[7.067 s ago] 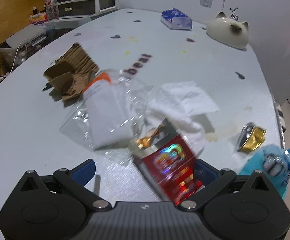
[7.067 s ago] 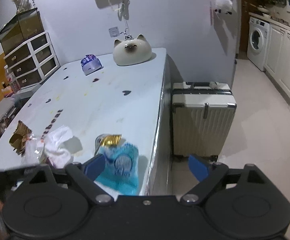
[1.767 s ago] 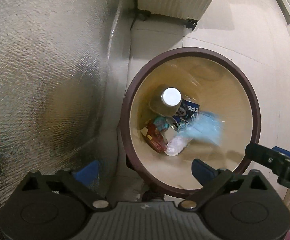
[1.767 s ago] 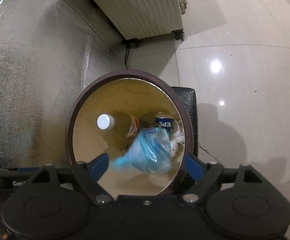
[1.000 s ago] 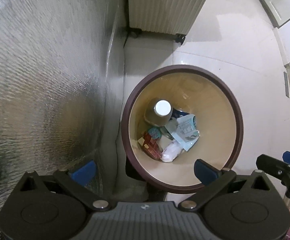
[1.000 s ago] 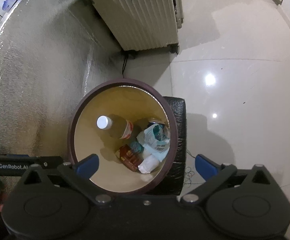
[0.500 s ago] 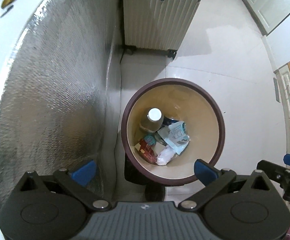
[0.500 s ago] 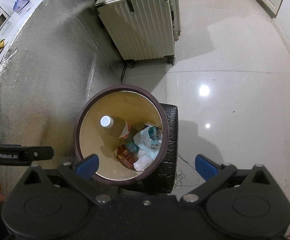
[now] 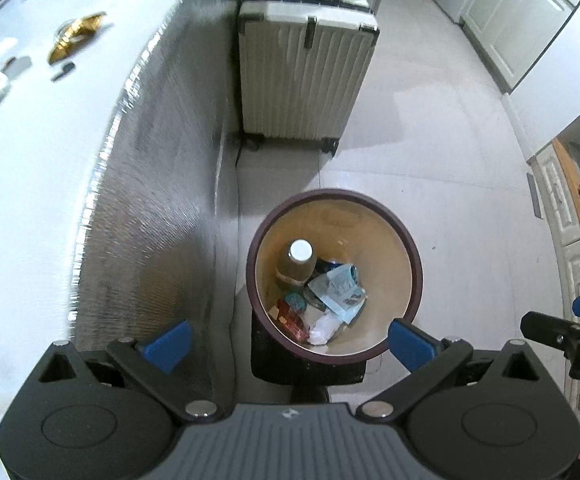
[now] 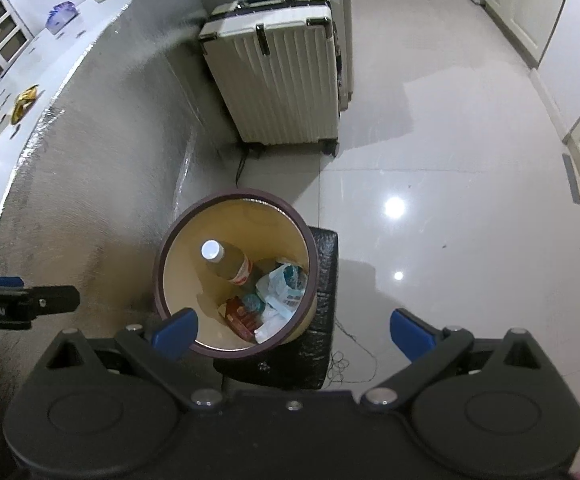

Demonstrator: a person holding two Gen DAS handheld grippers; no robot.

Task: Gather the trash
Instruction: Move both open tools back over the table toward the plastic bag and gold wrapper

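Tiled floor, bin [image 9: 408,248] below both jaws — spread, empty.
Next: swing back to worktop [image 9: 30,152] for gold wrapper [image 9: 75,38], approaching low.

**Both grippers emptied and lifted away from the bin**

Seven seconds ago the left gripper [image 9: 288,340] held a red foil packet over the table and the right gripper [image 10: 292,330] a blue wrapper. Now both stand wide open and empty. The red packet [image 9: 288,320] and the blue wrapper [image 9: 340,292] lie inside the trash bin [image 9: 412,256]. Over the last second both cameras have risen, so the bin looks smaller and the suitcase [image 9: 306,76] and the tabletop [image 9: 30,152] have come into view.
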